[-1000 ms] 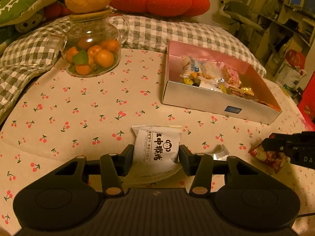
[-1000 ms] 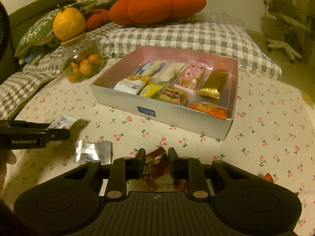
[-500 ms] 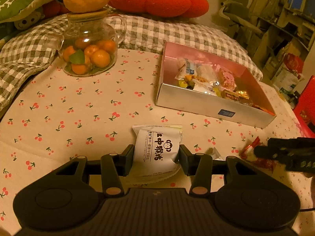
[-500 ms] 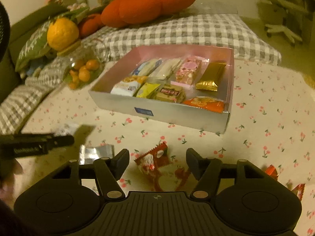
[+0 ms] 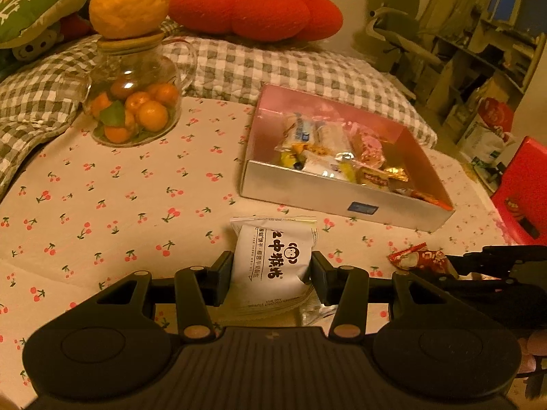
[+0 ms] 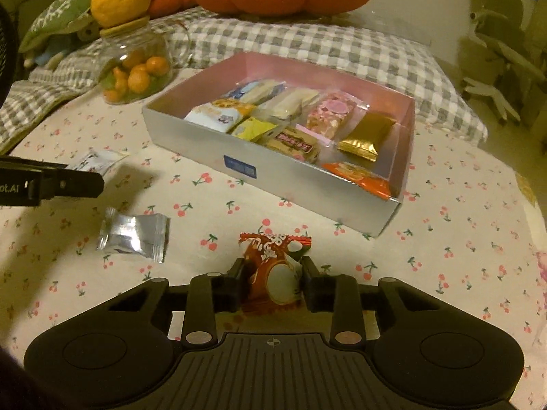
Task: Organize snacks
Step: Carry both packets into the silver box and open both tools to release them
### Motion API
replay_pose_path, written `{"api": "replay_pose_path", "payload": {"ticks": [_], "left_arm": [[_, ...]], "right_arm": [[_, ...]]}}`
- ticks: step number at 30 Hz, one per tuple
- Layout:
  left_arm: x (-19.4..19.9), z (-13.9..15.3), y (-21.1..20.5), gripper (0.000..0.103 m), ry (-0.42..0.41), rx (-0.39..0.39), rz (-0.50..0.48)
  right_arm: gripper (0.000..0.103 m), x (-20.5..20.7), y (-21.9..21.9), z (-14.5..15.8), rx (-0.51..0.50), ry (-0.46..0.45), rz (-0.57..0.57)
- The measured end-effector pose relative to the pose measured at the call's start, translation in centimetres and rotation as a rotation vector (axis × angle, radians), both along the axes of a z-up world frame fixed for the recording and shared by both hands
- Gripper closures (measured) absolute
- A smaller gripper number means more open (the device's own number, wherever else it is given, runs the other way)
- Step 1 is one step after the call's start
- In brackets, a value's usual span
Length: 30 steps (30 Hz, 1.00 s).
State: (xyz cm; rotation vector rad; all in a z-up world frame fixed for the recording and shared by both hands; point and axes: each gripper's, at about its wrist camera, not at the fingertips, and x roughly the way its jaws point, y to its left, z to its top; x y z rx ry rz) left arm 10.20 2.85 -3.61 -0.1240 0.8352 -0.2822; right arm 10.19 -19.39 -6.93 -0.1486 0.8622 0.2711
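Note:
A white snack packet [image 5: 273,249] with dark print stands between the pads of my left gripper [image 5: 271,273], which is shut on it just above the cherry-print cloth. A red snack packet [image 6: 273,249] sits upright in my right gripper [image 6: 273,276]; its jaws are closing and both pads press its sides. The silver box [image 6: 273,167] with a pink inside holds several wrapped snacks and lies beyond both grippers. A silver foil packet [image 6: 133,235] lies loose on the cloth between the two grippers. In the right wrist view the left gripper [image 6: 99,181] shows at the left edge.
A glass jar of small oranges [image 5: 133,102] with a big citrus fruit [image 5: 130,0] on its lid stands at the back left. Checked cushions [image 5: 273,65] and a red pumpkin pillow [image 5: 253,10] border the far side. A red box [image 5: 523,188] sits at the right.
My right gripper opened wide over the red packet half a second ago and has shut on it again, with the packet now upright. The left gripper kept hold of the white packet.

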Motion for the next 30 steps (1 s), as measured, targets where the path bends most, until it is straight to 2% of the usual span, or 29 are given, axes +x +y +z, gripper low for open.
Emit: {"api": "replay_pose_path", "payload": {"ticks": [13,24,30], "left_arm": [[0.4,2.1,-1.4,0.059,-0.036,-0.05,-0.007],[2.2,2.8,-3.1,0.059,-0.044,-0.112,0.008],[3.0,2.4,-4.0,0.059,-0.025,-0.132,0.01]], "right_arm": [[0.072,0.3,-1.5,5.1,0.191,-0.054,-0.081],[0.072,4.1,-5.0,7.1,0.331,-0.079,-0.254],[0.072,7.5,-6.6,6.2,0.386,-0.058,-0.336]]}}
